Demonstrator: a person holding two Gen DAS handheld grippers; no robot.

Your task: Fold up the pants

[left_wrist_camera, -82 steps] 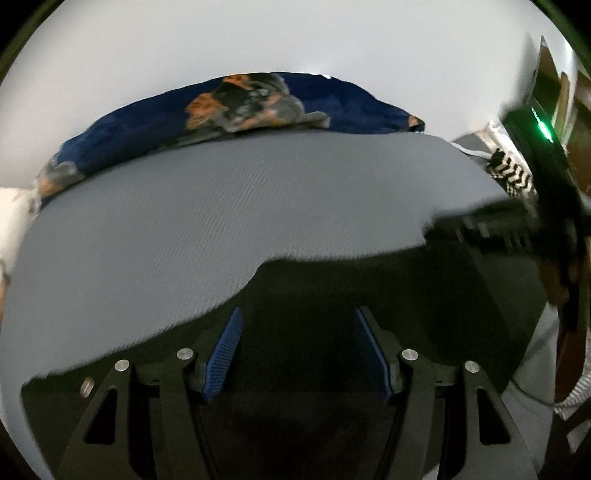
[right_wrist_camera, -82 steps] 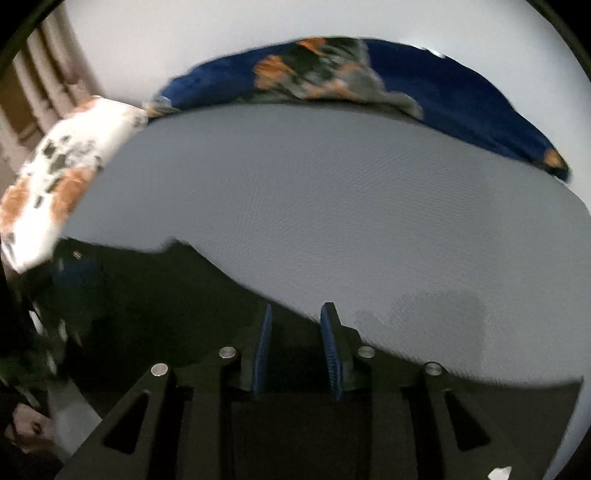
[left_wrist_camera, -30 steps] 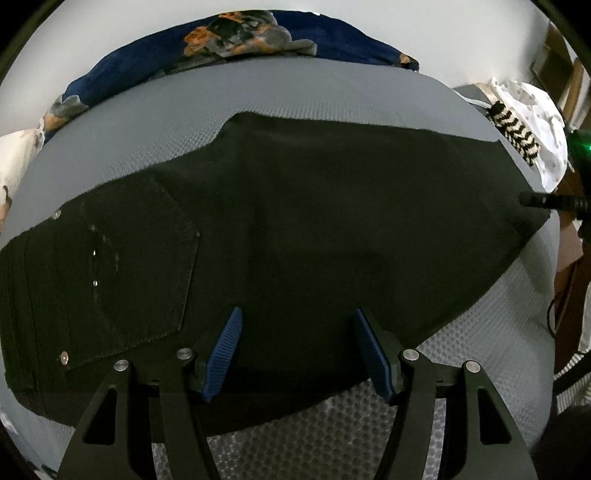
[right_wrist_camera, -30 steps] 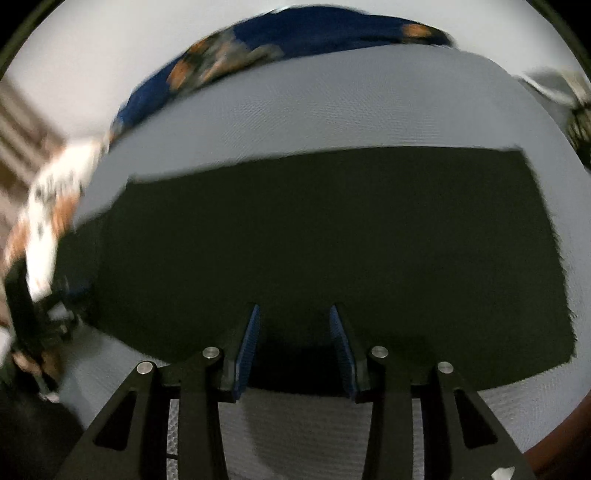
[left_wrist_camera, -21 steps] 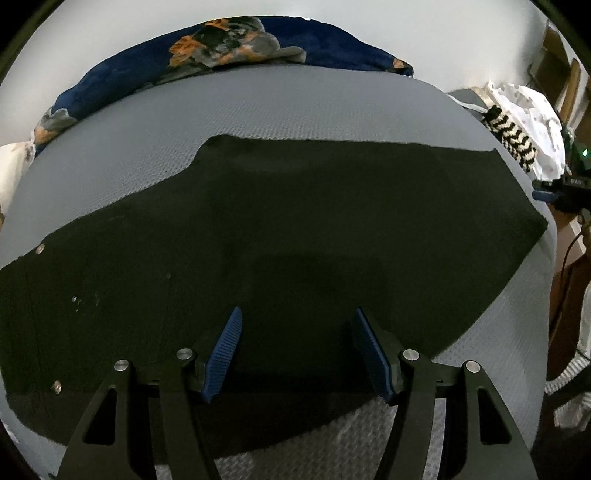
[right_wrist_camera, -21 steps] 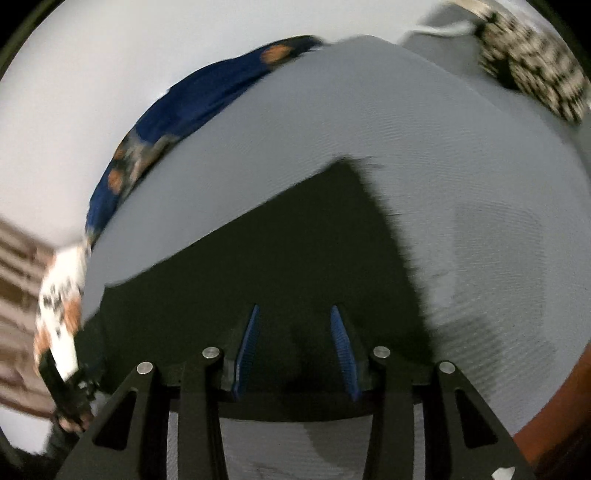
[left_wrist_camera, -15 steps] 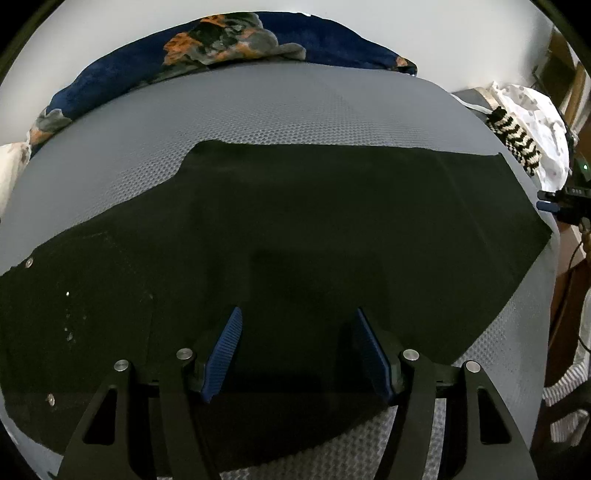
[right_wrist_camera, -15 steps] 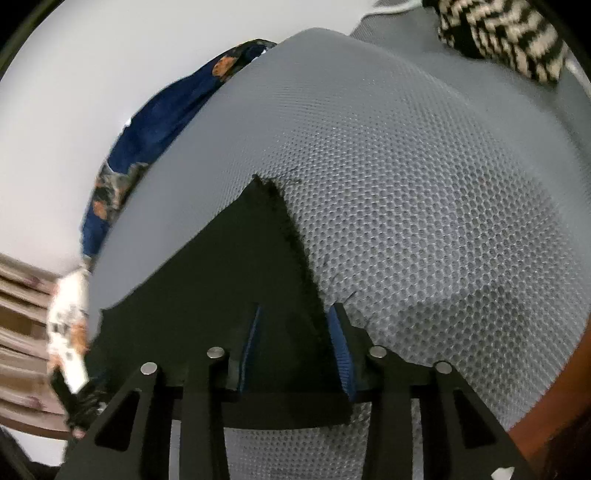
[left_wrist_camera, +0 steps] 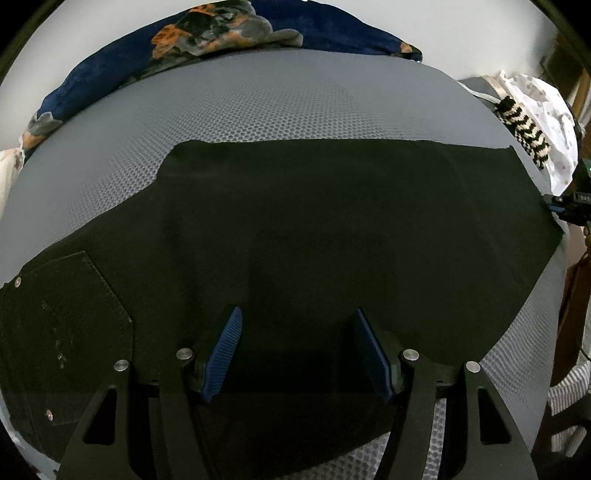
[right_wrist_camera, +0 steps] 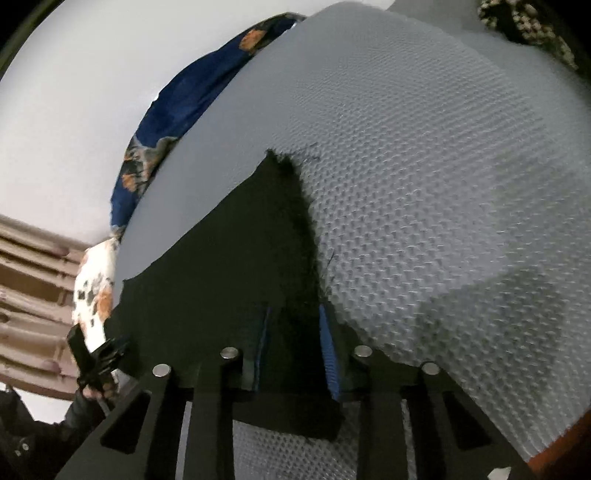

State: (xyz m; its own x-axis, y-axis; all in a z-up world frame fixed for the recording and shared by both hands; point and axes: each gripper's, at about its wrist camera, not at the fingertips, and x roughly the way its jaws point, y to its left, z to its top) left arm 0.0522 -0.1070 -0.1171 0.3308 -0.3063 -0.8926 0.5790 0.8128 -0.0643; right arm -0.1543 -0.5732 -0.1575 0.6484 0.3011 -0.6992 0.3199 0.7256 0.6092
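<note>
Black pants (left_wrist_camera: 314, 240) lie flat across the grey mesh bed (left_wrist_camera: 295, 107), folded lengthwise, waist and back pocket (left_wrist_camera: 70, 314) at the left, leg hems at the right. My left gripper (left_wrist_camera: 295, 350) is open above the near edge of the pants, nothing between its blue pads. My right gripper (right_wrist_camera: 295, 350) is low over the hem end of the pants (right_wrist_camera: 240, 277), jaws partly open with the hem corner between them. The right gripper also shows in the left wrist view (left_wrist_camera: 569, 206) at the hem. The left gripper shows in the right wrist view (right_wrist_camera: 96, 362) at far left.
A blue floral blanket (left_wrist_camera: 221, 33) lies along the far bed edge. A white cloth and a striped item (left_wrist_camera: 528, 129) sit at the right end. The brown bed edge (right_wrist_camera: 554, 446) is close at the right. White wall is behind.
The pants went from held up to lying flat on the bed. My right gripper swung to the hem end and dropped low over the corner. My left gripper stayed open above the near edge.
</note>
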